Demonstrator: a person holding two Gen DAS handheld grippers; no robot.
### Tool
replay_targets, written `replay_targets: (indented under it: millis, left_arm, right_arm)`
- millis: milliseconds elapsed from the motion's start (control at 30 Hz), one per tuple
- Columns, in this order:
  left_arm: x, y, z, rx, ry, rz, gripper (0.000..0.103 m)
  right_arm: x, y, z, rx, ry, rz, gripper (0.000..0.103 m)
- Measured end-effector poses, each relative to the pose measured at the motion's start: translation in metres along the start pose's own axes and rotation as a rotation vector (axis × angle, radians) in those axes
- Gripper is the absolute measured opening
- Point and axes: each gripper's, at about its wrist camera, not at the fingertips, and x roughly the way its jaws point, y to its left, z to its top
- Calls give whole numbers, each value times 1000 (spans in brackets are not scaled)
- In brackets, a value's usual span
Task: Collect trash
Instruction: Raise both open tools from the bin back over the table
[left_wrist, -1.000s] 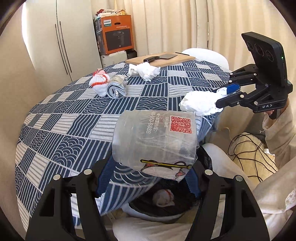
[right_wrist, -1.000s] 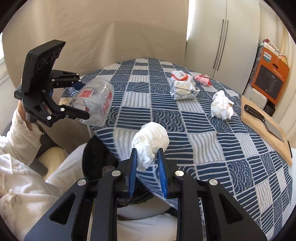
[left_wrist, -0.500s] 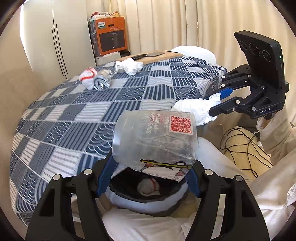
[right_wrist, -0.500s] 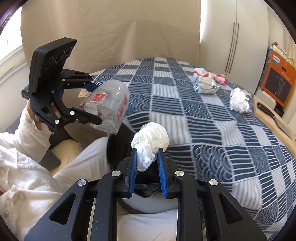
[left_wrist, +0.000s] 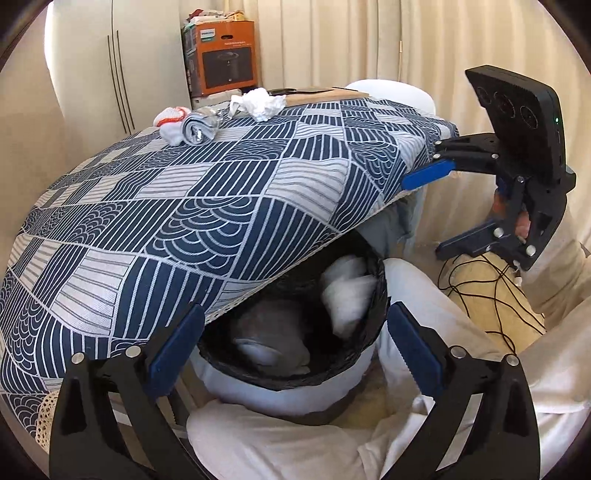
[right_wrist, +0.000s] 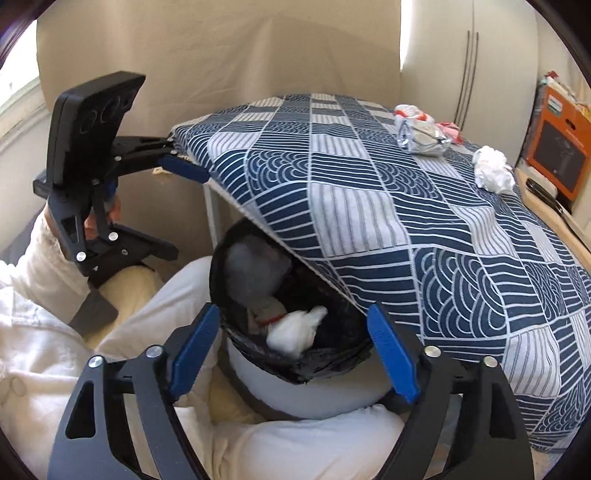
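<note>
A white bin with a black liner (left_wrist: 295, 380) stands under the table edge, also in the right wrist view (right_wrist: 317, 369). In it lie the clear plastic container (left_wrist: 266, 332) (right_wrist: 255, 266) and the white crumpled tissue (left_wrist: 347, 295) (right_wrist: 291, 328). My left gripper (left_wrist: 291, 350) is open and empty just above the bin; it shows from the side in the right wrist view (right_wrist: 184, 210). My right gripper (right_wrist: 295, 350) is open and empty over the bin; it shows in the left wrist view (left_wrist: 432, 214). Trash lies on the table: a crumpled tissue (left_wrist: 258, 103) (right_wrist: 493, 173), a foil wrapper (left_wrist: 199, 127) (right_wrist: 421, 136), a white and red wad (left_wrist: 170, 118).
The table has a blue and white patterned cloth (left_wrist: 221, 192) that overhangs part of the bin. A wooden cutting board with a knife (right_wrist: 546, 199) sits at the table's far side. An orange box (left_wrist: 225, 59) and white cabinets stand behind. My white-clothed legs flank the bin.
Both grippers moved down to the bin and opened. The plastic container left my left gripper and the tissue left my right gripper; both now lie in the bin.
</note>
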Motion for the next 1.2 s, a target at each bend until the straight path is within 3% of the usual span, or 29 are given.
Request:
replay_targets:
  millis: [67,600,1200]
  left_arm:
    - [1,3,0,-12,4,3,97]
    - [-3,15,15,-11,-37,3,97]
    - [-3,49,70,-7,-66,52,97]
  right_arm:
    - [-2,-5,-1,12,-8,-12,85]
    - [-8,-29,-2,29,-18,-52,86]
    - [-23,-90,42,143,-43,-167,88]
